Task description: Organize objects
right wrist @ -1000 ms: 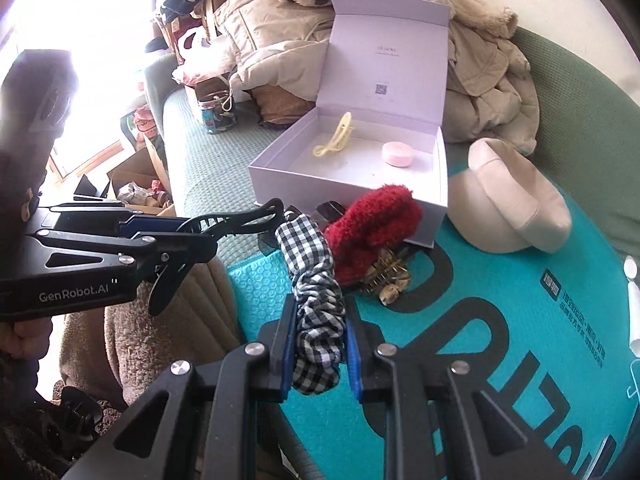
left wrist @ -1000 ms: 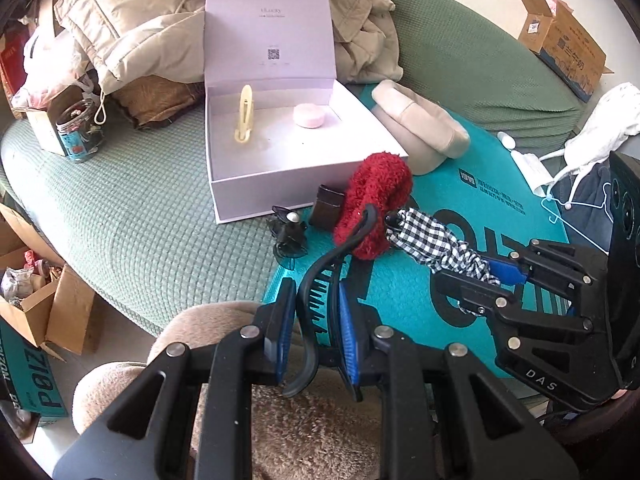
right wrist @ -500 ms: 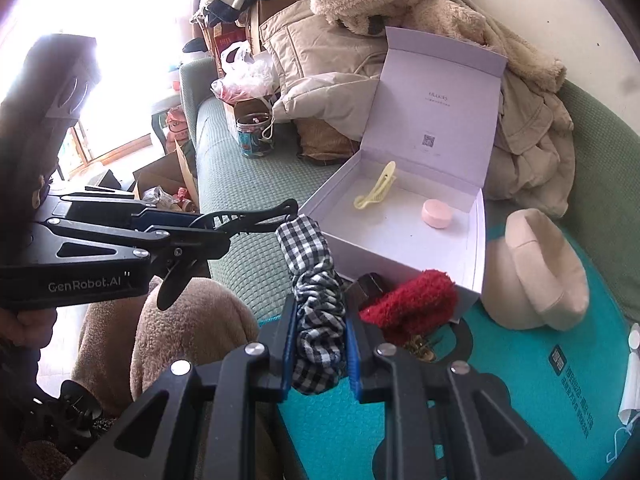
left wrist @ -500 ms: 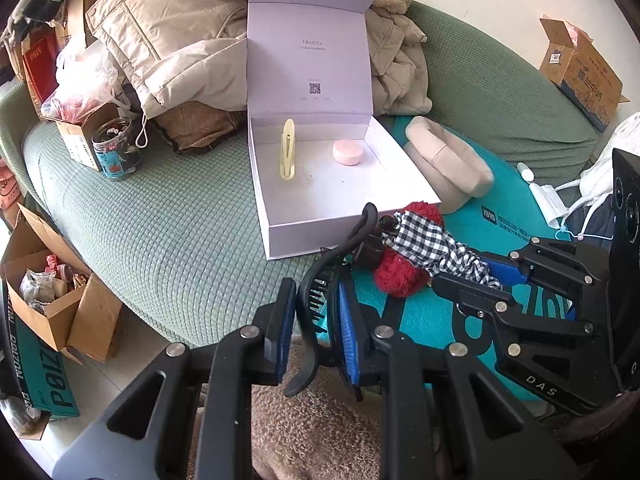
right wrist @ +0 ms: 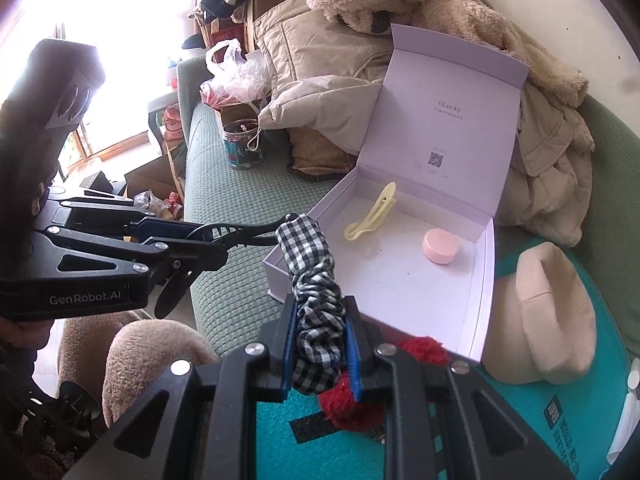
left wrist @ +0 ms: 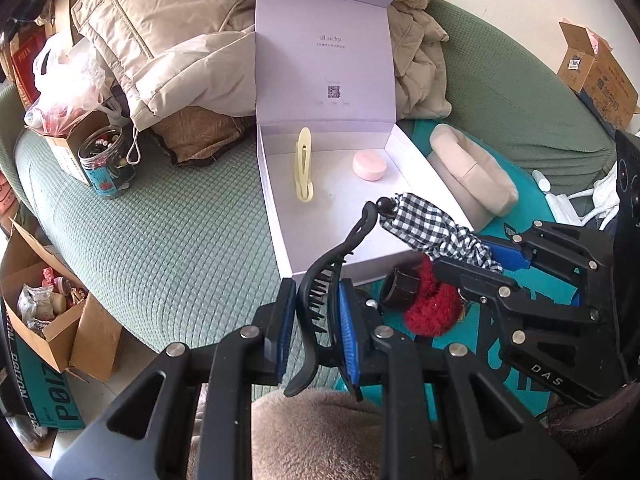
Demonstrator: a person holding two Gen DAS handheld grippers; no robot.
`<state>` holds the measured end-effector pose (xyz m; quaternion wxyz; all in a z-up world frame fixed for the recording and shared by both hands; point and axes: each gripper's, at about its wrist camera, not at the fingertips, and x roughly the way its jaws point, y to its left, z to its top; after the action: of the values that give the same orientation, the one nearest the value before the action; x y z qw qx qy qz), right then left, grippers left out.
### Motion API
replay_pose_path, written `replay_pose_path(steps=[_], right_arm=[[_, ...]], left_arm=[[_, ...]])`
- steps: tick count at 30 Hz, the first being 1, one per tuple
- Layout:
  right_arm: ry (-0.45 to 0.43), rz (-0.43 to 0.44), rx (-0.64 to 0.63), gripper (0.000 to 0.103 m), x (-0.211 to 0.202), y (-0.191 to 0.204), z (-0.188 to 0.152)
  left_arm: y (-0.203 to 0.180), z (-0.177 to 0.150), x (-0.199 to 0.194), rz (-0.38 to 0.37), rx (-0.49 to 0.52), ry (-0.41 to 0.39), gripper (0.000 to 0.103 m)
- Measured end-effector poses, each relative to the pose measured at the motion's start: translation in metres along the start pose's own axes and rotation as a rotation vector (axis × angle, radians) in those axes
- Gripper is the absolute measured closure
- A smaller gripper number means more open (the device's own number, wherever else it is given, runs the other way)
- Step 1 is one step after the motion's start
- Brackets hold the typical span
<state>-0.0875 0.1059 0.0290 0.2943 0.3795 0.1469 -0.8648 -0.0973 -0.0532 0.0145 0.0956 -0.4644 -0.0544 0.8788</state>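
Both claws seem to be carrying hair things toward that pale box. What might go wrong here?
The black hair claw in the left gripper nearly touches the checked scrunchie in the right gripper; they might snag together. Either could also drop short of the open box, near its front edge beside the red scrunchie.

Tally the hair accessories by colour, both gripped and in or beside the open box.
Black: 1, claw clip in the left gripper
Checked black-and-white: 1, scrunchie in the right gripper
Yellow: 1, hair clip in the box
Red: 1, fuzzy scrunchie beside the box
Total: 4
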Motion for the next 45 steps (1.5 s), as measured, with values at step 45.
replay_pose_path(steps=[45], right_arm=[[0.058, -0.093, 0.048, 0.083, 0.12, -0.123, 0.064]], left_arm=[[-0.009, 0.158, 0.189, -0.015, 0.161, 0.068, 0.084]])
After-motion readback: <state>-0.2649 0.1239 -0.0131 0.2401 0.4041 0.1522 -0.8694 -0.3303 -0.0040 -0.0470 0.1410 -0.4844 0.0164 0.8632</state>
